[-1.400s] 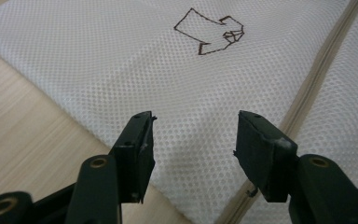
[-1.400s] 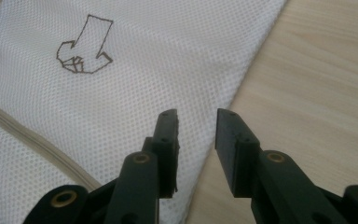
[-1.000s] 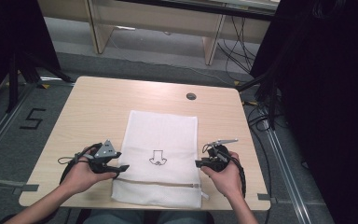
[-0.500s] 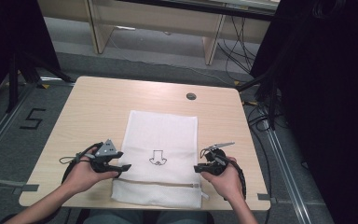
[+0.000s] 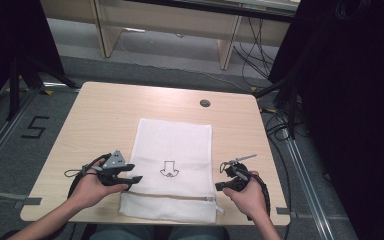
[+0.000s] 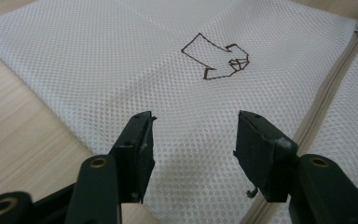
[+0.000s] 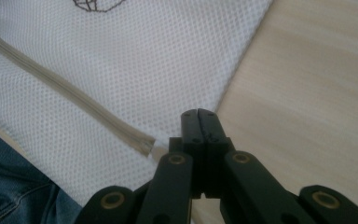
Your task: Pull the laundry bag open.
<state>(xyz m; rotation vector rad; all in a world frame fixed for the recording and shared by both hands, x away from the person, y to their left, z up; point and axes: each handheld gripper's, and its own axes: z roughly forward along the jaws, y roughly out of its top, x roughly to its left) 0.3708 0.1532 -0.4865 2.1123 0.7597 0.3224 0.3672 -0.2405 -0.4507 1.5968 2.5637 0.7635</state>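
The white mesh laundry bag (image 5: 172,167) lies flat on the near middle of the light wooden table (image 5: 105,115), its near edge hanging just over the table's front edge. A dark hand-drawn arrow (image 5: 169,170) sits on the mesh near the bag's centre, and a pale zipper (image 5: 170,197) runs across the bag close to its near end, ending at the bag's right edge. Whether anything is inside the bag cannot be told; it lies thin and flat.

The table top is bare wood apart from a small round dark grommet (image 5: 205,103) near its far right side. The table stands on a grey floor (image 5: 10,150), where a black number five (image 5: 34,127) is marked to the left. Pale wooden furniture legs (image 5: 105,30) stand beyond the table, cables (image 5: 250,40) trail on the floor behind it, and dark drapes (image 5: 350,100) hang at the right.

The left gripper (image 5: 134,179) rests at the bag's left edge, above the zipper. In the left gripper view (image 6: 193,140) its jaws stand well apart over the mesh and have just been closing a little; mesh lies between them, not pinched.

The right gripper (image 5: 218,186) sits at the bag's right edge beside the zipper's end. In the right gripper view (image 7: 199,122) its jaws have just come together and meet tip to tip at the corner where mesh and zipper end; whether they pinch the fabric cannot be told.
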